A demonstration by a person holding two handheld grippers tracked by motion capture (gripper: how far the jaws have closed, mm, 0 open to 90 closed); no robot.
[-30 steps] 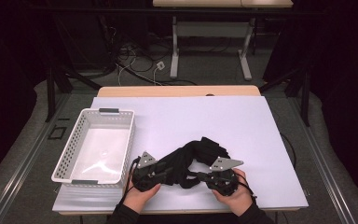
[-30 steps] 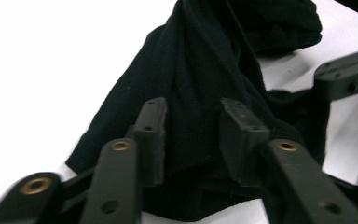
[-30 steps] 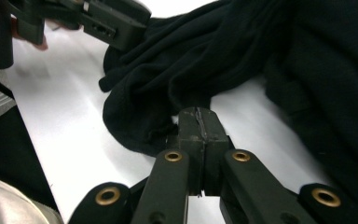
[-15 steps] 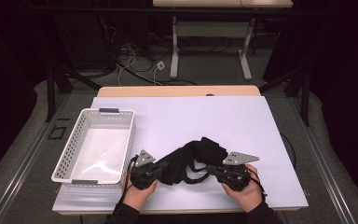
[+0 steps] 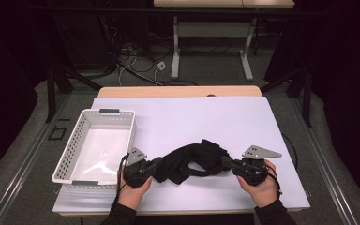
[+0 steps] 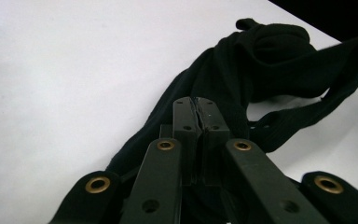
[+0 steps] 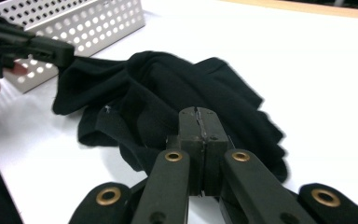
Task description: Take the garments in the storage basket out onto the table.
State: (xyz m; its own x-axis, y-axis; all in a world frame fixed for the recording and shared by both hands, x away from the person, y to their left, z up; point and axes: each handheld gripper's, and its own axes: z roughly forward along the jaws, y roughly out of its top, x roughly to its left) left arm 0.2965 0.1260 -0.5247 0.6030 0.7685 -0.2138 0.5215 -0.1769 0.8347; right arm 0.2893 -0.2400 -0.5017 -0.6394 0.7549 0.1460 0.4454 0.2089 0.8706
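One white perforated basket (image 5: 70,150) is sitting at the left of the white tabletop (image 5: 187,117), long side running away from the person; its floor is showing bare white w/ nothing lying in it. Same basket's holed wall (image 7: 74,23) is showing at top left of the right gripper view.

Black garment (image 5: 190,161), some dark knit cloth, is lying bunched on the tabletop just right of the basket, stretching across btwn the two grippers near the person's edge. Left gripper (image 5: 152,168), in the person's left hand (image 5: 133,192), is sitting at the garment's left end; its jaws have just been closing and are now pressed together w/ a fold of the cloth pinched btwn them, per the left gripper view, where the garment (image 6: 261,70) is running away up and right. Right gripper (image 5: 227,163), in the right hand (image 5: 262,187), is sitting at the garment's right end, jaws pressed tight together on the cloth edge. In the right gripper view the garment (image 7: 168,98) is spreading out ahead of the jaws, w/ the left gripper (image 7: 60,51) gripping its far corner beside the basket.
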